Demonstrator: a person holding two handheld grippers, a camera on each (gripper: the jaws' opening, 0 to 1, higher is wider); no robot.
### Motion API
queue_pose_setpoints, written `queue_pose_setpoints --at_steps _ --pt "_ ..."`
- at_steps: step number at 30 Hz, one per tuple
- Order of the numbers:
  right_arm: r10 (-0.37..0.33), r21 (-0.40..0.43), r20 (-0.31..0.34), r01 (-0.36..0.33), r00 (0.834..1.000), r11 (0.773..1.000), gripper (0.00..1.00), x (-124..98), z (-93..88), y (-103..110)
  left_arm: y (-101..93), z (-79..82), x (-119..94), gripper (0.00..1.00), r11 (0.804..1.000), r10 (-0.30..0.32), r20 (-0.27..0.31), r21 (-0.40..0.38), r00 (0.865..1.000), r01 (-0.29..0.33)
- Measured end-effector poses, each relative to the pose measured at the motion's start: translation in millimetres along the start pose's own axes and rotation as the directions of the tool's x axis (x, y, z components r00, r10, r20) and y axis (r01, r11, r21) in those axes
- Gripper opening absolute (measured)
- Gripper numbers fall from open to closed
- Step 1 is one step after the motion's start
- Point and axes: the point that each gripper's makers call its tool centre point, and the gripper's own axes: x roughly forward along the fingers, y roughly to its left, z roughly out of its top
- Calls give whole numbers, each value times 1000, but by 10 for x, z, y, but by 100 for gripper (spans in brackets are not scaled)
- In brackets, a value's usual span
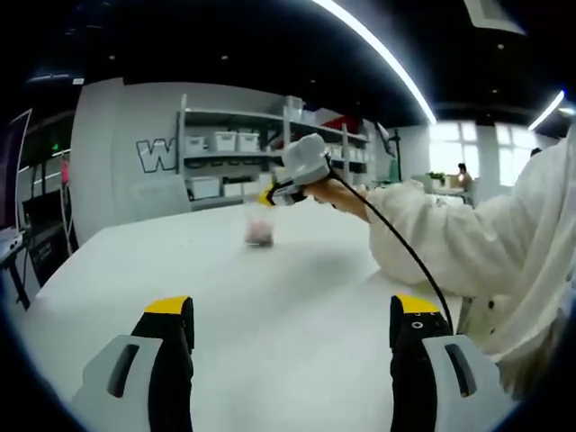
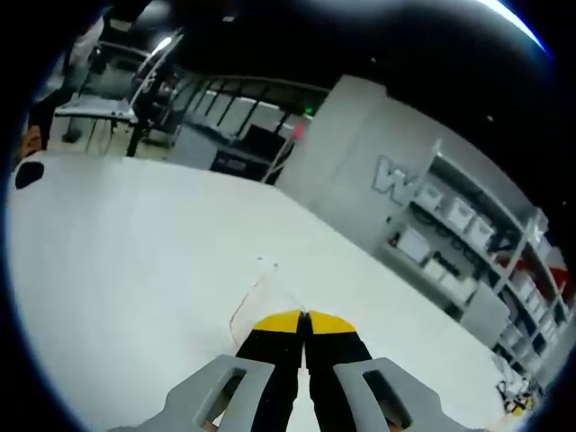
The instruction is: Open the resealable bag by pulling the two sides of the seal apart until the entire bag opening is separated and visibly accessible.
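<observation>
Clear resealable bag (image 1: 259, 225), pinkish contents low inside, upright on white bench (image 1: 270, 306) at 12 o'clock; right gripper (image 2: 304, 317) fingers pinching its top edge, left gripper (image 1: 292, 315) fingers spread.

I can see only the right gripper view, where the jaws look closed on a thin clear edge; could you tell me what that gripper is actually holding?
Observer: In the left gripper view, the right gripper holds a small clear bag by its top edge, hanging above the white table.
Operator: Thank you. Is there anything inside the bag?
Observer: Yes, something pinkish sits at its bottom; it is too blurred to identify.
Operator: And is the left gripper on the seal as well?
Observer: No. The left gripper has its jaws wide apart, nothing between them, well short of the bag.
Operator: So the seal is not yet being pulled from both sides?
Observer: Correct; one gripper alone touches the bag.
</observation>
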Motion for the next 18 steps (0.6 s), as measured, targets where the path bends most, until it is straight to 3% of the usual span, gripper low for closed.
queue_pose_setpoints --at_steps 9,18 --pt "47 -10 -2 -47 999 999 0 -40 -34 162 -34 -1 20 89 1000 -8 1 -2 1000 8" --pt "109 -31 -35 -110 993 993 0 -61 -273 505 -50 -4 3 89 1000 -13 -1 -2 1000 13"
